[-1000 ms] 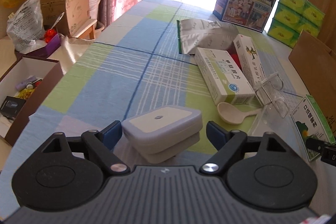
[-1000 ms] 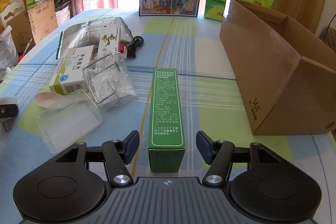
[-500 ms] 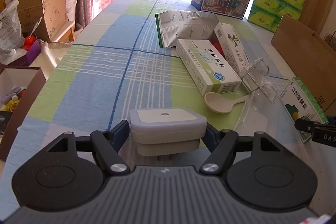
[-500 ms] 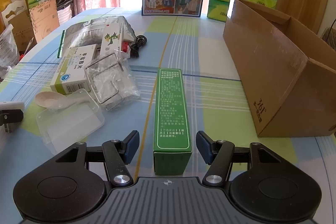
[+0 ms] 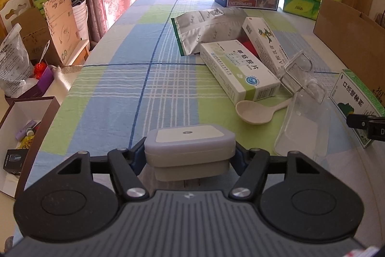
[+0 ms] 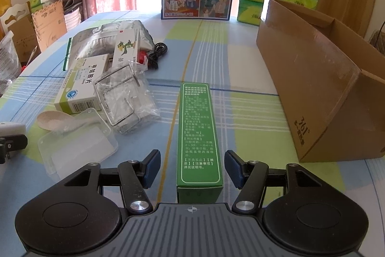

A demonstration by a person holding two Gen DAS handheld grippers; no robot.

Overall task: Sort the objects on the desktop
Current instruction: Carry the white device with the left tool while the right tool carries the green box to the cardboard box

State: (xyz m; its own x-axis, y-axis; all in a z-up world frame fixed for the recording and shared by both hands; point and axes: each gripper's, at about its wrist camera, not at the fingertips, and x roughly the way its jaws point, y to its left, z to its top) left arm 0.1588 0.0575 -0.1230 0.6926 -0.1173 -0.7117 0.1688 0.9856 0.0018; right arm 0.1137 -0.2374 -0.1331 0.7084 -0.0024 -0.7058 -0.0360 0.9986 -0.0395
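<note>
- Checked tablecloth fills both views; low in the left frame, our left gripper clenches the white plug-in adapter, seemingly raised clear to carry.
- Our right gripper sits released, level, straddling the green box at lower centre, likely aligned for a squeeze.
- At right, the cardboard box lies tipped open.

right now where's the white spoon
In the left wrist view the white spoon lies on the tablecloth right of centre, just in front of the white-and-green medicine box and left of the clear plastic lid.
</note>
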